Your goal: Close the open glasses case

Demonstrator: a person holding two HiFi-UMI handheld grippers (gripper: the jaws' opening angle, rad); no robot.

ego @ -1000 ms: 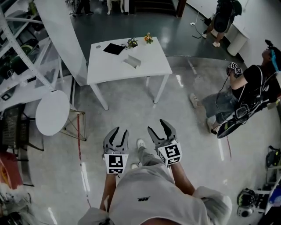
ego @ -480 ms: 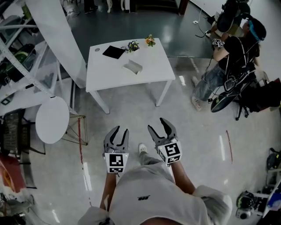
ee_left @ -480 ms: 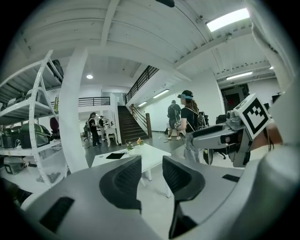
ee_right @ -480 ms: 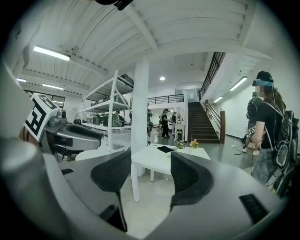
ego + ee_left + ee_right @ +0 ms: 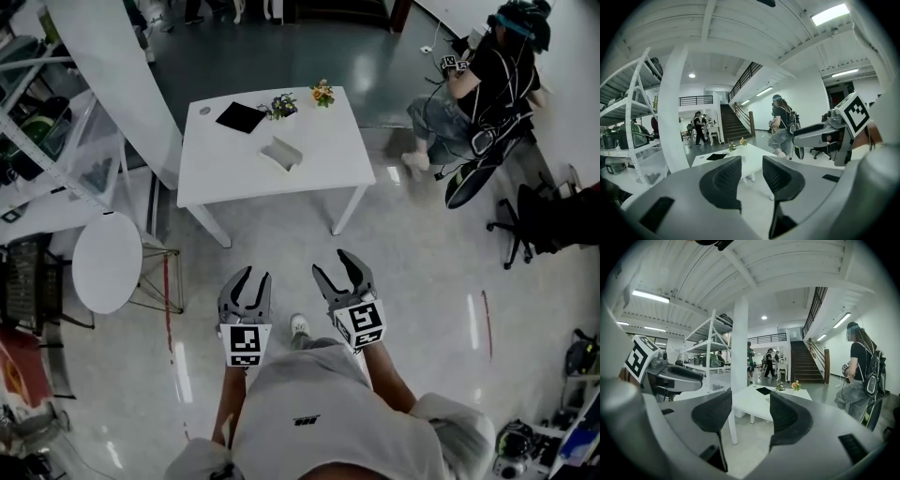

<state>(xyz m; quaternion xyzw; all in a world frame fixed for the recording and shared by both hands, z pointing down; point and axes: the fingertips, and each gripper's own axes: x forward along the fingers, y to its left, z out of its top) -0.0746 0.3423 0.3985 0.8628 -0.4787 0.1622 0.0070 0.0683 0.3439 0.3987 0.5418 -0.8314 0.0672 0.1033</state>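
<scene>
The open glasses case (image 5: 281, 153), pale grey, lies near the middle of a white table (image 5: 319, 169) well ahead of me. Both grippers hang over the floor, far short of the table. My left gripper (image 5: 249, 279) is open and holds nothing. My right gripper (image 5: 332, 265) is open too, and nothing is between its fingers. In the left gripper view the jaws (image 5: 752, 173) frame the distant table (image 5: 740, 157). The right gripper view shows the jaws (image 5: 750, 416) spread, with the table (image 5: 752, 406) beyond.
On the table lie a flat black item (image 5: 242, 116) and two small flower bunches (image 5: 322, 92). A round white side table (image 5: 106, 262) and shelving (image 5: 37, 122) stand at the left, beside a white column (image 5: 112, 75). A person (image 5: 487, 75) and an office chair (image 5: 539, 216) are at the right.
The person at the right has moved away toward the far right corner. The table sits slightly lower in the head view. Both grippers stay open and keep their pose.
</scene>
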